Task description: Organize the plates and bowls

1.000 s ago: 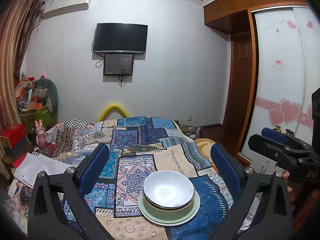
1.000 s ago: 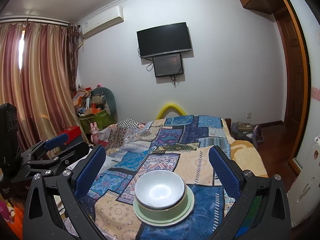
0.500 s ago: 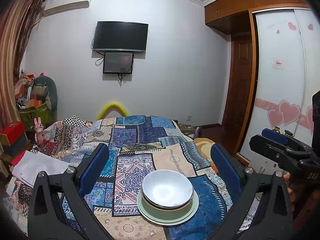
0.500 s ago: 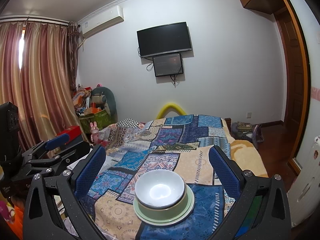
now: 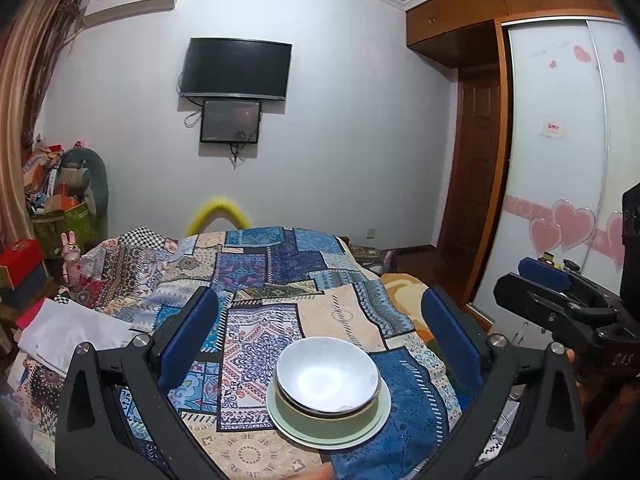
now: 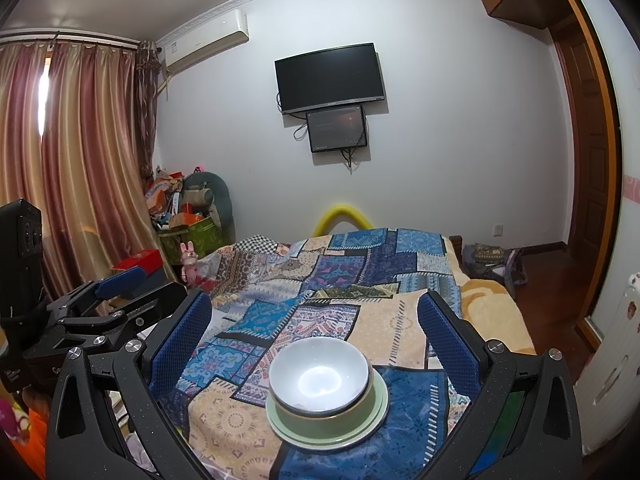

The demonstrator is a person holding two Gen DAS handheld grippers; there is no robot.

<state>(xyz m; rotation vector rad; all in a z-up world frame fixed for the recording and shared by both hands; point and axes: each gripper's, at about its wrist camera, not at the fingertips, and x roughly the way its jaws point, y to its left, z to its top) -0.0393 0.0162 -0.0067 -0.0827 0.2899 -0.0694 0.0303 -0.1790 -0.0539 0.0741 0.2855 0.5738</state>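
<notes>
A white bowl sits nested in a green bowl, which stands on a pale green plate on the patchwork bedspread. The stack also shows in the right wrist view: white bowl, green bowl, plate. My left gripper is open and empty, hovering over and behind the stack. My right gripper is open and empty in the same pose. Each gripper shows at the edge of the other's view: the right one, the left one.
The bed fills the middle. White folded cloth and red boxes lie at the left, with a cluttered pile by the curtains. A wardrobe and door stand right. A TV hangs on the far wall.
The left wrist view has shifted slightly, so the stack sits a little left and lower. The right gripper has hardly moved. Both stay open and the stack is untouched.
</notes>
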